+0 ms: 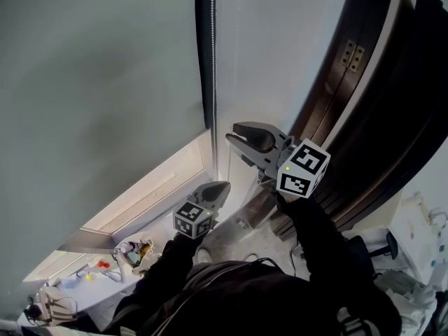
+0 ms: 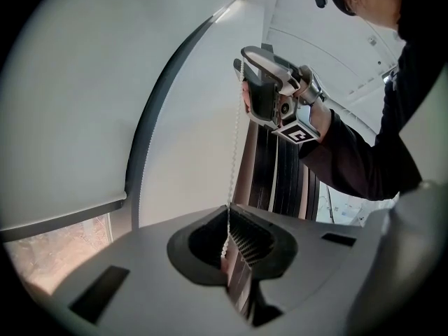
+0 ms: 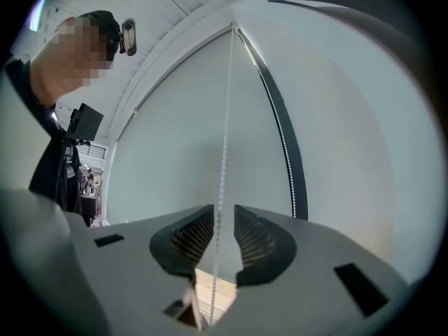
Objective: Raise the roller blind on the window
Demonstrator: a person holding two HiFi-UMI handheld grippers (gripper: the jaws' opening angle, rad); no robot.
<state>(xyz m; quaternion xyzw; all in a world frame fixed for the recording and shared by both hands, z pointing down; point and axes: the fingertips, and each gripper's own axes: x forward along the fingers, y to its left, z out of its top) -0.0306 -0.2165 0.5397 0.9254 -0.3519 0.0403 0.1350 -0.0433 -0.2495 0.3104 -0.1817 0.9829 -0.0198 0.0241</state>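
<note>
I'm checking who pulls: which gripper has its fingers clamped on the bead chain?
The left gripper, the lower one: its fingers pinch the bead chain. The right gripper has its fingers apart around it, not touching.

The grey roller blind [image 1: 98, 82] fills the upper left of the frame, and its bead chain [image 1: 213, 61] hangs down the top centre. At centre the right gripper [image 1: 232, 132] points left at the chain, jaws slightly apart. The left gripper [image 1: 222, 187] sits just below it (tips together), above the bright window strip [image 1: 150, 187].
</note>
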